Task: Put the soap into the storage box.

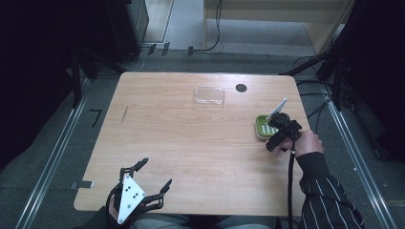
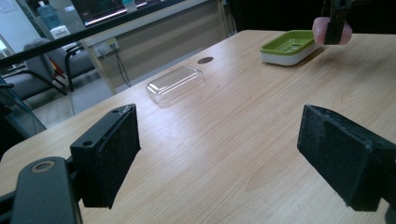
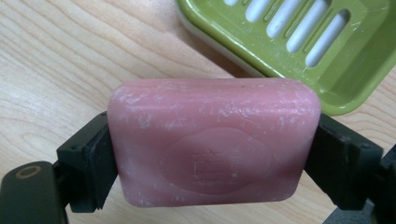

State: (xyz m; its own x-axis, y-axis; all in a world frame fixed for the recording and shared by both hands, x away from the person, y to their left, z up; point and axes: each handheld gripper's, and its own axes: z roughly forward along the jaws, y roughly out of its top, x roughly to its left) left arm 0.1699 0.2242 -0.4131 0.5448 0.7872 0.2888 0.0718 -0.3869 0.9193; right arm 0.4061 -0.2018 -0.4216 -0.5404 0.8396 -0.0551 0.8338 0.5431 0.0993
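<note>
A pink soap bar [image 3: 215, 140] is clamped end to end between the black jaws of my right gripper [image 3: 212, 154], just above the wooden table. A green slotted soap dish [image 3: 299, 46] on a white base lies right beyond it. In the high view my right gripper [image 1: 275, 142] hangs at the near edge of the soap dish [image 1: 263, 127], at the table's right side. My left gripper [image 1: 155, 172] rests near the front left edge, its jaws wide apart with nothing between them. The left gripper view shows the soap bar [image 2: 319, 29] beside the soap dish [image 2: 289, 46].
A clear plastic lid [image 1: 208, 95] lies at the back middle of the table [image 1: 191, 143], with a small dark round spot [image 1: 241, 88] to its right. Cables and dark stands surround the table on the floor.
</note>
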